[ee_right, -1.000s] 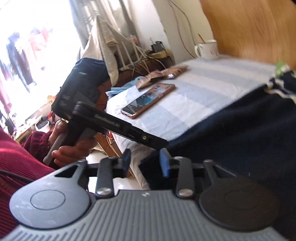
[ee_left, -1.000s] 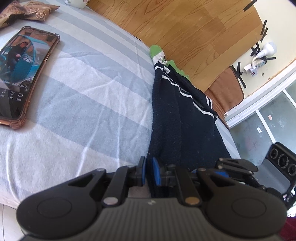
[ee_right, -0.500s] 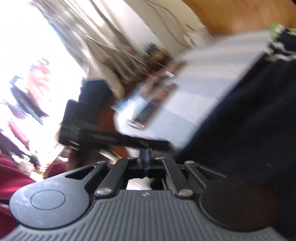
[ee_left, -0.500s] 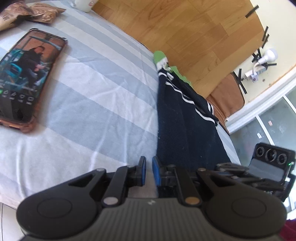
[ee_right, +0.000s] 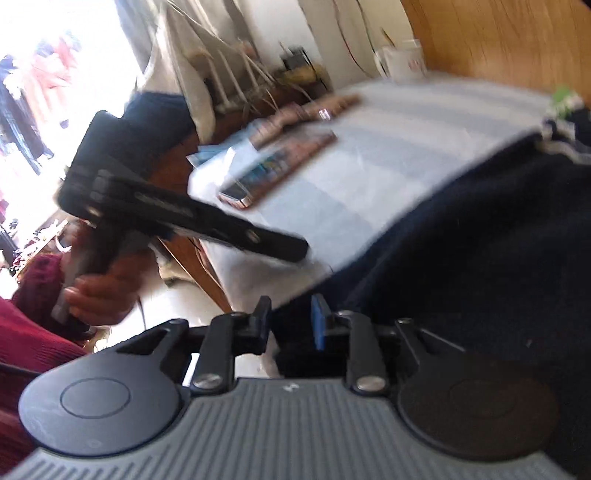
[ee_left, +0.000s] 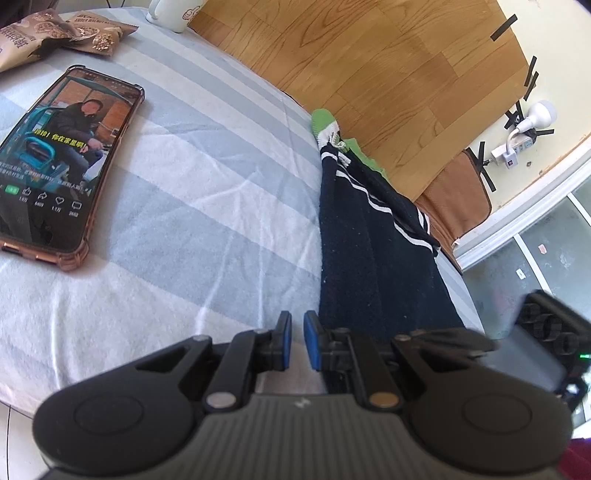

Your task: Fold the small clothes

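Note:
A dark navy garment (ee_left: pixel 369 240) with white stripes and a green end lies lengthwise on the blue-and-white striped cloth (ee_left: pixel 207 206) over the table. My left gripper (ee_left: pixel 297 339) sits just left of the garment's near edge. Its blue pads are nearly together, and only the striped cloth shows in the slit between them. In the right wrist view the same garment (ee_right: pixel 480 240) fills the right side. My right gripper (ee_right: pixel 290 325) is at the garment's near corner and its jaws are opening. Dark fabric shows in the gap, and the pads do not press on it.
A phone (ee_left: pixel 62 166) with a lit screen lies on the left of the cloth. Snack packets (ee_left: pixel 74 33) and a white mug (ee_left: pixel 170 14) sit at the far end. A hand (ee_right: pixel 99 291) in a red sleeve holds the left tool off the table's near edge.
The garment edge that sat between my left pads now lies to their right. My right jaws closed fully, then parted again, and that hand dipped toward the garment's corner.

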A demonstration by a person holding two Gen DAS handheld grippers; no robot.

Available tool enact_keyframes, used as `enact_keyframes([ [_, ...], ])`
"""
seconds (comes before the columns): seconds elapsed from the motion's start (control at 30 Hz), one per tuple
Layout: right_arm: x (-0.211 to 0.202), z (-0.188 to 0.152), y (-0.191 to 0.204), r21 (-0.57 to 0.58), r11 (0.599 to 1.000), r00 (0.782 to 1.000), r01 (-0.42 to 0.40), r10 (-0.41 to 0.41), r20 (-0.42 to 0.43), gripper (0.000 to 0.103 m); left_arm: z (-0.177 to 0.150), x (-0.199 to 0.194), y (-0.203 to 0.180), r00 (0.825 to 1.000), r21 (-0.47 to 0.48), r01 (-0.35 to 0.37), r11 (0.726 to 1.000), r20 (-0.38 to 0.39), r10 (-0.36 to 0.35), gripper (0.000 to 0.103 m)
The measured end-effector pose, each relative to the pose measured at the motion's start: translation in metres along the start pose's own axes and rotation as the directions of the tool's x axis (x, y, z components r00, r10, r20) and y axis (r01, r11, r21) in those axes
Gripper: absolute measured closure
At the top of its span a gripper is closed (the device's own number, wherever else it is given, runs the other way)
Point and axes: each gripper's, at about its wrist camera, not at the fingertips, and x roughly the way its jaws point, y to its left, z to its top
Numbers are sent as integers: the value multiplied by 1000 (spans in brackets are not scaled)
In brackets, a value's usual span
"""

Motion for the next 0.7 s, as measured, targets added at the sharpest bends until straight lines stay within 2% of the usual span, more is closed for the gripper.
enact_keyframes([
  [0.07, 1, 1, -6, 38, 999, 999, -38, 38, -1, 100, 0, -1, 1, 1000, 0, -3, 1000, 2, 3, 94],
  [0.17, 9, 2, -8, 78, 992, 995, -96, 98, -19, 100, 1, -2, 3, 1000, -5, -7, 1000, 3, 7, 94],
  [0.23, 14, 5, -6, 81, 991, 994, -107, 108, -12, 100, 2, -1, 4, 1000, -7, -8, 1000, 4, 8, 94],
  [0.4, -3, 17, 0, 86, 984, 988, -156, 154, 27, 95, 2, -3, 4, 1000, -1, -5, 1000, 9, 5, 94],
  [0.57, -38, 23, -17, 104, 992, 991, -77, 65, 118, 95, 7, -4, 4, 1000, 4, 4, 1000, 17, -4, 94],
  [0.63, -40, 19, -28, 140, 989, 993, -42, 26, 118, 95, 7, -3, 3, 1000, 7, 6, 1000, 13, -6, 94],
  [0.7, -29, 14, -33, 156, 987, 997, -24, 12, 77, 95, 7, 0, 2, 1000, 8, 8, 1000, 8, -8, 94],
])
